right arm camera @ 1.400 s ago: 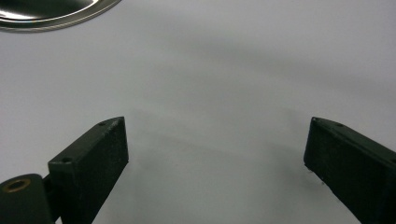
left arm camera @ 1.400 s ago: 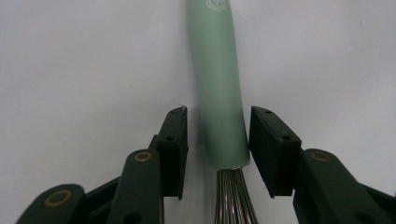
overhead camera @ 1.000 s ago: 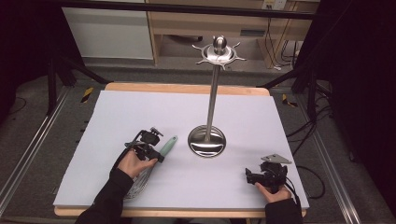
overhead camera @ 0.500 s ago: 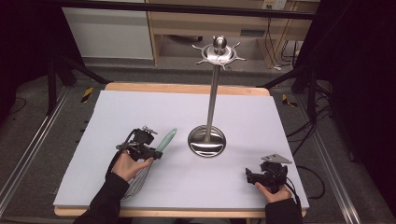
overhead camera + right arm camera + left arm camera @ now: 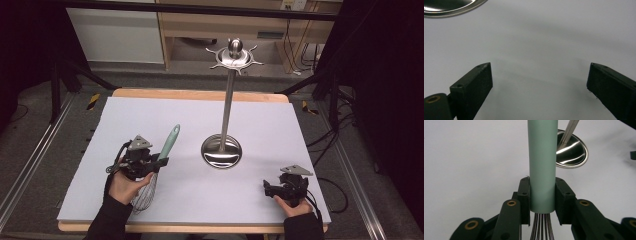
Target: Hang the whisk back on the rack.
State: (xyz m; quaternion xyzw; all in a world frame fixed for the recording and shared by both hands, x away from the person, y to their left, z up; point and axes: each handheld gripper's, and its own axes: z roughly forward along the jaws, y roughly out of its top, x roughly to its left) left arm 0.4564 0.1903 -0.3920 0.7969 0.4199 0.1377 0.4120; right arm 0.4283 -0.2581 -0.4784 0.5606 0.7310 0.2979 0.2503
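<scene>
White table top across mid-frame. Hook-crowned steel stand at centre, presumably for hanging utensils. Whisk lower left, clamped at handle base by left gripper, handle angled stand-ward. Right gripper lower right, jaws wide, idle.

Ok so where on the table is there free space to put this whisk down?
Bare mat runs across the far side behind the stand base, and between the base and the right tongs. It is crowded near the left tongs, shut on the whisk.
</scene>
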